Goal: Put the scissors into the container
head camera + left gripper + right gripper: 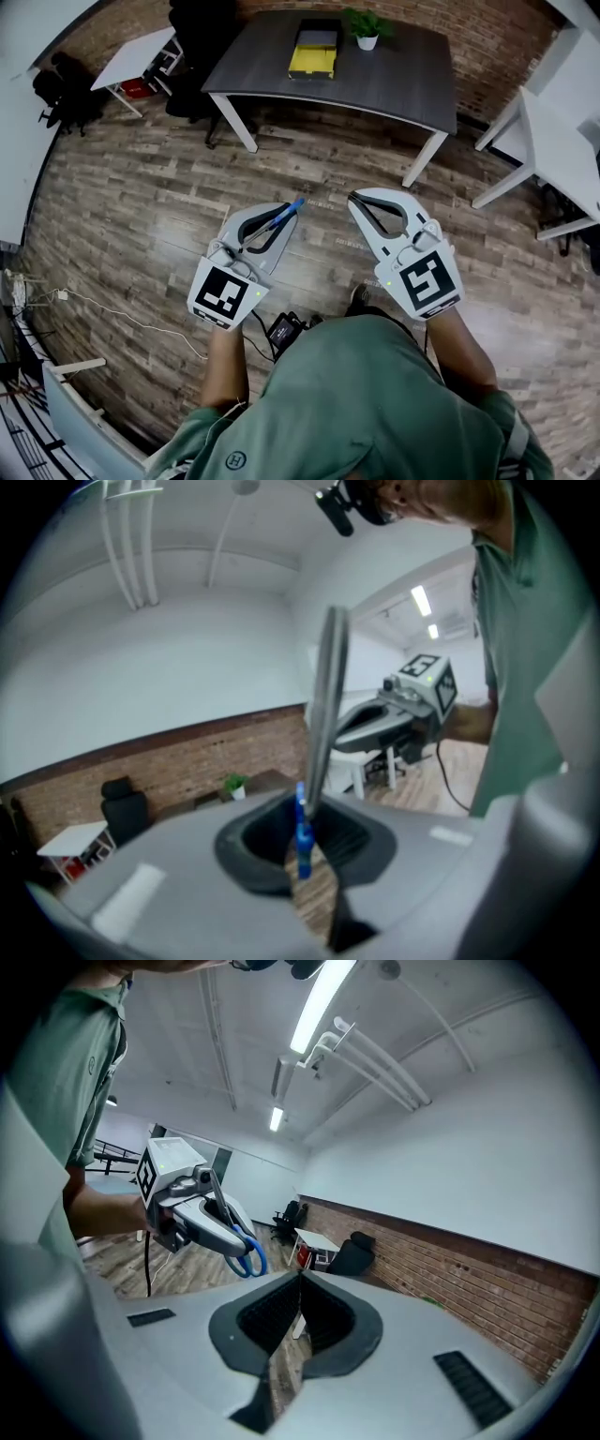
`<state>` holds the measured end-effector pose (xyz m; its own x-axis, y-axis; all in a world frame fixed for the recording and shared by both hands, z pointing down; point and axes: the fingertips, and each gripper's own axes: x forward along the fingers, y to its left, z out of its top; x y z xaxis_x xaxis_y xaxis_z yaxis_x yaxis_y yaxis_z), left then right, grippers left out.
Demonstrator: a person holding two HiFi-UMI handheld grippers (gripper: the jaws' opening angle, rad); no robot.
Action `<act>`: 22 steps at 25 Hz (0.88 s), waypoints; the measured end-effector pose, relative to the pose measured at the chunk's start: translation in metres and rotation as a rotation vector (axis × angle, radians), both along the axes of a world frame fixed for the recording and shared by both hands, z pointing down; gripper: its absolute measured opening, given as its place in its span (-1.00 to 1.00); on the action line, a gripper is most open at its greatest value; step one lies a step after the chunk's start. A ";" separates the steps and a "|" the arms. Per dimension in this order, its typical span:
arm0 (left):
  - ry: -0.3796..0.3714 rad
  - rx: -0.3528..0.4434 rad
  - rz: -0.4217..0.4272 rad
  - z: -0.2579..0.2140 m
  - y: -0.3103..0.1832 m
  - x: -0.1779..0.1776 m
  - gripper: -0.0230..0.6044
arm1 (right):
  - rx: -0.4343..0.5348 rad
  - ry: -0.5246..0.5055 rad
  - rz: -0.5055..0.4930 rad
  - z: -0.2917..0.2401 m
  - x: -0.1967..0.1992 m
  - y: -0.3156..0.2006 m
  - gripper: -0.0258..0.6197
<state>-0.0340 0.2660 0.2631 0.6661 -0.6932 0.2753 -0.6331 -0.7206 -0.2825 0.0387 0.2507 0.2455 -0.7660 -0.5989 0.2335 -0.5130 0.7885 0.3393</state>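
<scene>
In the head view my left gripper [284, 214] is shut on the scissors [287, 212]; their blue handle sticks out past the tips. In the left gripper view the blue handle [302, 841] sits pinched between the pads of the left gripper [305, 834], and the grey blades [324, 700] rise steeply from it. My right gripper [356, 199] is held level beside it, shut with nothing in it [298, 1288]. The yellow and black container [314, 52] lies on the dark table [394, 84] far ahead, well apart from both grippers. The right gripper view shows the left gripper [192, 1211] with the scissors' blue loops [249, 1256].
A potted plant [366, 28] stands on the dark table, right of the container. White tables [562, 122] are at the right, and a small white table [136, 56] with black chairs at the back left. Cables [103, 309] lie on the wooden floor at the left.
</scene>
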 end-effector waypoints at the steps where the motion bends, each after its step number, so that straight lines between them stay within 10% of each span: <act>1: 0.000 0.002 -0.010 -0.001 -0.008 0.003 -0.81 | 0.003 0.002 -0.006 -0.002 0.005 -0.009 -0.90; 22: -0.062 0.012 -0.055 -0.014 -0.077 0.068 -0.81 | 0.006 -0.064 -0.070 -0.008 0.061 -0.078 -0.90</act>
<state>0.0341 0.1890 0.2493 0.6090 -0.7316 0.3063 -0.6525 -0.6817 -0.3310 0.1000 0.1723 0.2370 -0.8192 -0.5448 0.1794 -0.4775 0.8210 0.3129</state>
